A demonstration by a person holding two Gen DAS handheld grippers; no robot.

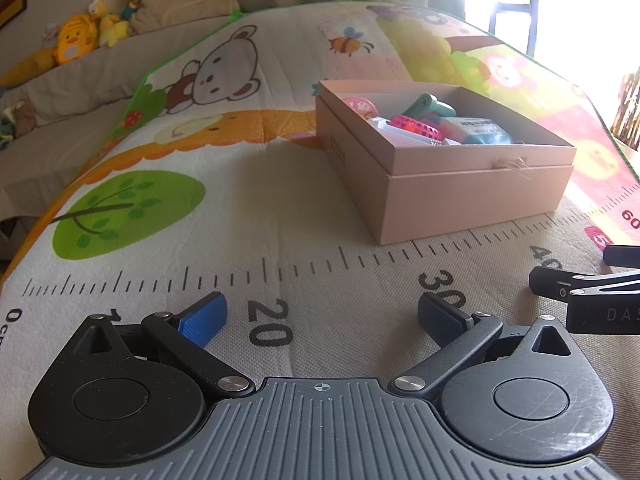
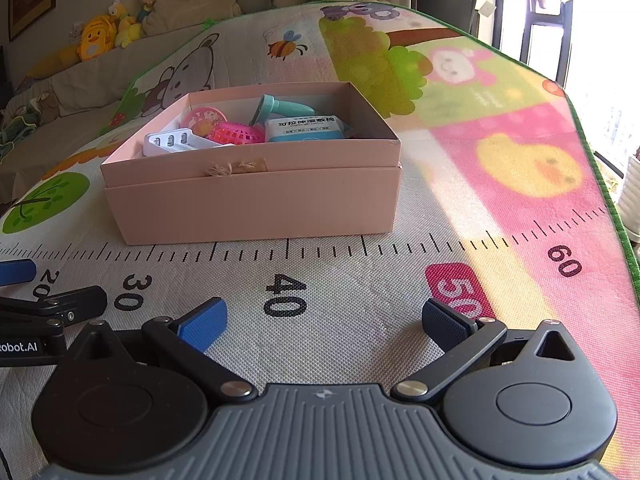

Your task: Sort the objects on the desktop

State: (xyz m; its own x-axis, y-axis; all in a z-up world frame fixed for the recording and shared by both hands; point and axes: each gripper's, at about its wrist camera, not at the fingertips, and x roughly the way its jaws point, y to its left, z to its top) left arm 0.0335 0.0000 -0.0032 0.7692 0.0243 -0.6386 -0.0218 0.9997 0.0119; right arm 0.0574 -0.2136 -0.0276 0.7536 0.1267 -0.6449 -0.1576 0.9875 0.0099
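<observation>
Cartoon play mat underneath; left tool and right tool both spread apart, empty, hovering low. Pink box just ahead, holding small toys and packet. Sorting seemingly finished; next likely withdrawal

The play mat ruler reads 20, 30, 40, 50, 60; the left claw body shows "Robot.AI".

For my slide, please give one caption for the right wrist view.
Open right tongs face a pink box filled with small items on a cartoon play mat.
</observation>
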